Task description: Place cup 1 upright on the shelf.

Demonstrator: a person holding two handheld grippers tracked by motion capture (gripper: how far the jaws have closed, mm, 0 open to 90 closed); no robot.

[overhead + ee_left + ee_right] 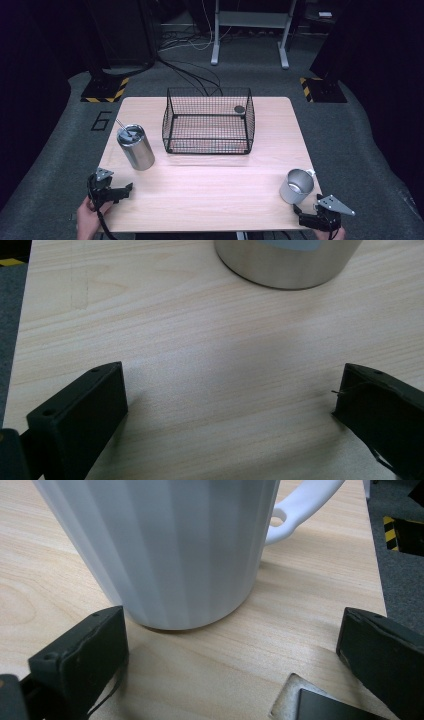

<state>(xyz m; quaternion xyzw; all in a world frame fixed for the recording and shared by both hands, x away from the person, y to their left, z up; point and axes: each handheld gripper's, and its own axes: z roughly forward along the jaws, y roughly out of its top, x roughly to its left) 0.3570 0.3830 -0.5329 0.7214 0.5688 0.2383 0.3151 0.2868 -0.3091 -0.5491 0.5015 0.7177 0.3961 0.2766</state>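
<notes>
1. My left gripper (125, 190) sits at the near left corner of the table (210, 190), with its jaws spread wide and only bare wood between them.
2. In the left gripper view the two black jaws stand far apart at the bottom corners and touch nothing.
3. The steel tumbler (136, 147) stands upright just beyond my left gripper, near it but apart; its rounded base (287, 265) shows at the top of the left gripper view.
4. My right gripper (306, 216) is at the near right corner, jaws also wide and holding nothing.
5. The white mug (160, 550) stands upright just ahead of the right jaws, handle (300, 507) pointing to the right in that view. Its base lies close to the left jaw, but I cannot tell whether they touch.
6. From above, the mug (297, 186) sits near the right edge, just beyond my right gripper.
7. A wire basket (208, 122) stands at the far middle of the table, well apart from both grippers.
</notes>
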